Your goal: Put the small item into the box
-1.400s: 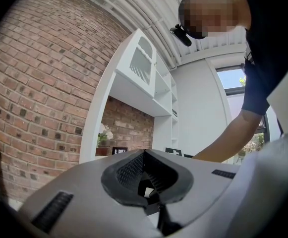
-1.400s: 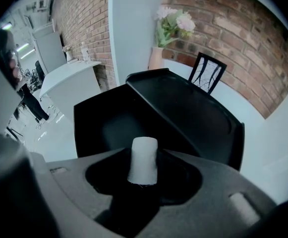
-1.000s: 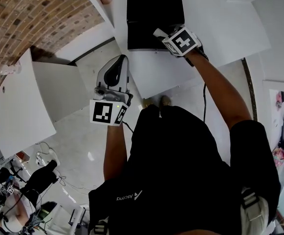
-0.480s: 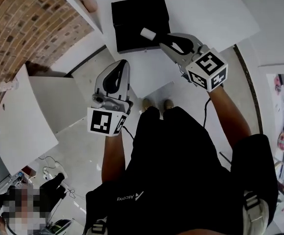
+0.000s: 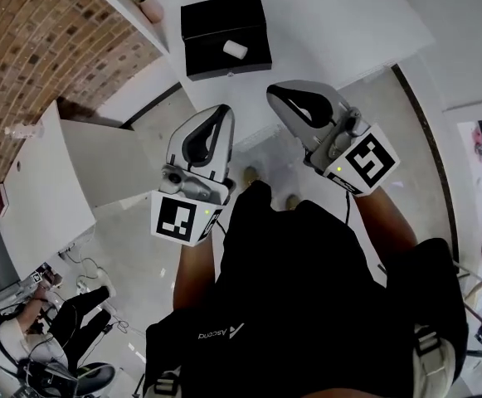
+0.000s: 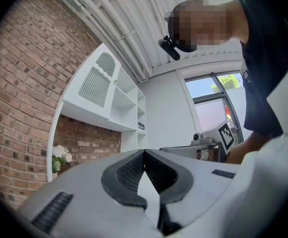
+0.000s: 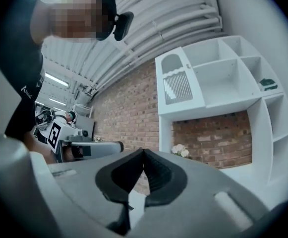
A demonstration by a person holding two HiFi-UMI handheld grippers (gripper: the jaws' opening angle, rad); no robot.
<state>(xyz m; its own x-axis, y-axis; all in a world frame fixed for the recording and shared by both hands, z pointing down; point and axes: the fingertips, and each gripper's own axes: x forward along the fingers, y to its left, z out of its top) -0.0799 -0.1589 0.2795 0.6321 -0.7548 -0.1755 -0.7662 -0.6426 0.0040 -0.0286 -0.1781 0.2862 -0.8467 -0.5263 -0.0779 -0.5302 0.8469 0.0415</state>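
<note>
Box: a black box [image 5: 209, 56] stands on the white table [image 5: 332, 23], at the top centre of the head view.
Item: a small white cylinder [image 5: 235, 50] lies on its side in the box, right of the middle, apart from both grippers.
Left gripper: the left gripper [image 5: 216, 113] hangs below the box in the middle of the frame, over the floor by the table edge. Its jaws are pressed together with nothing between them.
Right gripper: the right gripper [image 5: 277, 95] is just right of the left one, with its tip pointing up-left toward the box. Its jaws are closed tip to tip and empty.
Pot: a flower pot [image 5: 149, 5] stands at the upper left, on the table corner near the brick wall [image 5: 50, 40].
Shelf: a white shelf unit [image 7: 218, 78] fills the right of the right gripper view. Something small and dark sits in one upper right compartment.
</note>
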